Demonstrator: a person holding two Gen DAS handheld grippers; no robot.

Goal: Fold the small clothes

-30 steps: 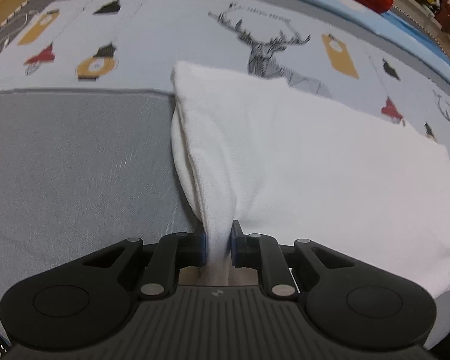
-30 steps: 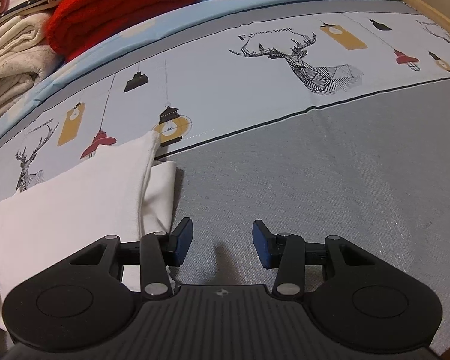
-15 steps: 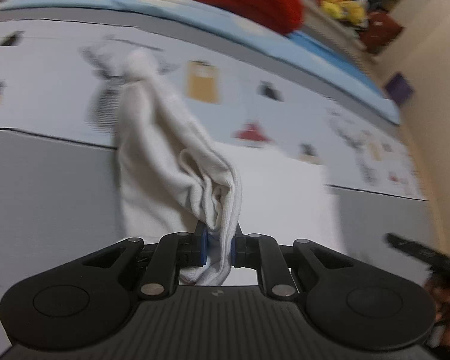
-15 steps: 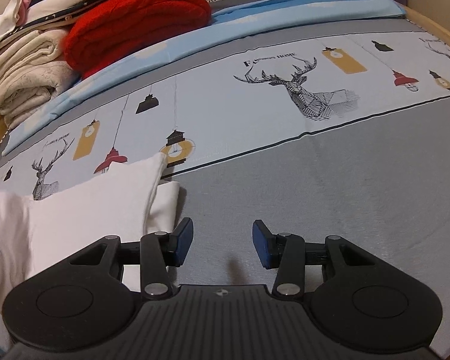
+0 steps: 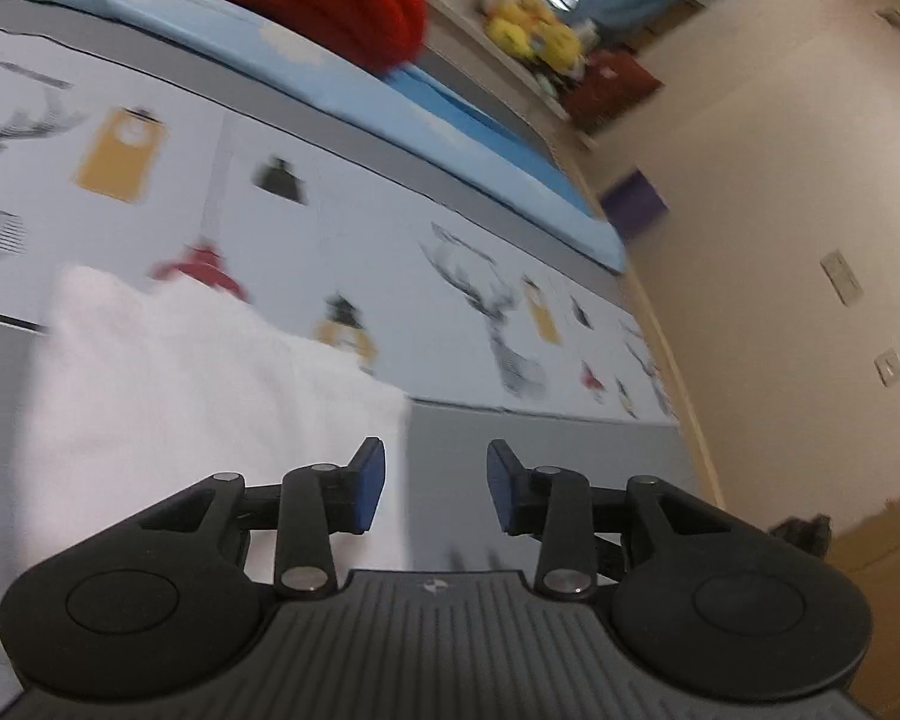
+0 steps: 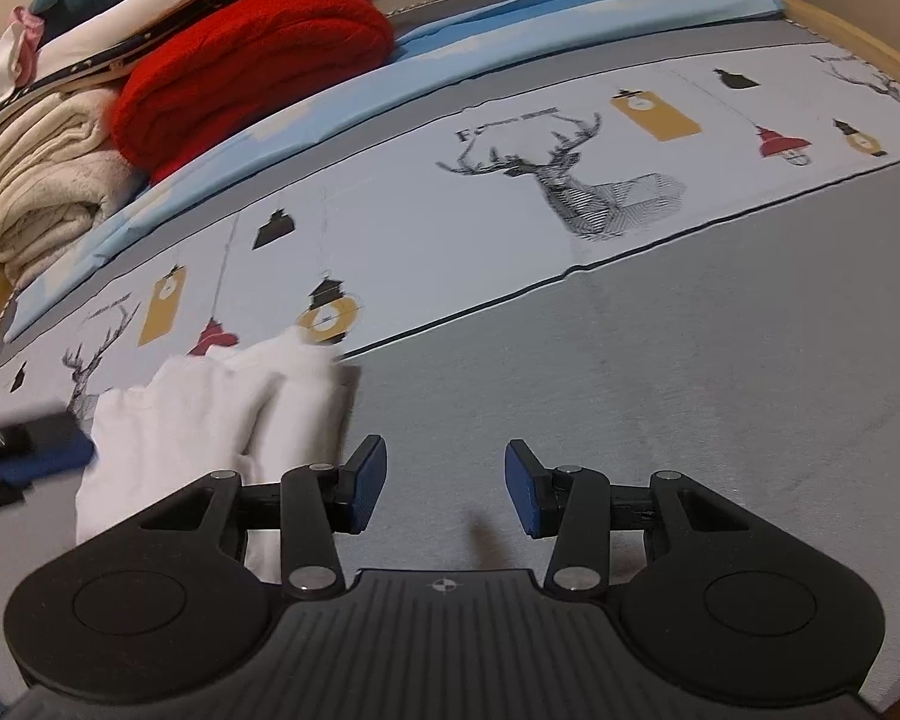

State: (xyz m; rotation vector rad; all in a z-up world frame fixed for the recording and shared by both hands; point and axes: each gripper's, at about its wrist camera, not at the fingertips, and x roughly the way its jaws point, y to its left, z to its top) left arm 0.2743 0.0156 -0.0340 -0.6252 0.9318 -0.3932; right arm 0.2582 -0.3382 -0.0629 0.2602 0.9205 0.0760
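White cloth (image 6: 210, 420) lies folded on the bed (image 6: 630, 390), toward its left side, straddling the line where the grey band meets the printed strip. In the left wrist view it (image 5: 198, 396) is a flat pale slab, right edge straight, running just under my left finger. Blurred, so seams and hems are not readable.

Handling, my guess: light, soft knit, no stiffness. It will sag and bunch if taken by one point. Best hold looks like a corner or the doubled edge nearest me, pinched through all layers, so the fold does not slide apart.

Left claw (image 5: 435, 486): jaws opening, nothing between the pads, cloth edge just beside the left one. Seen from the right wrist as a blurred dark shape (image 6: 30, 456) at the cloth's left edge.

Right claw (image 6: 444, 486): parted about halfway, empty, over bare grey bed just right of the cloth.

Red blanket (image 6: 252, 66) and cream stack (image 6: 48, 180) sit at the far left corner.
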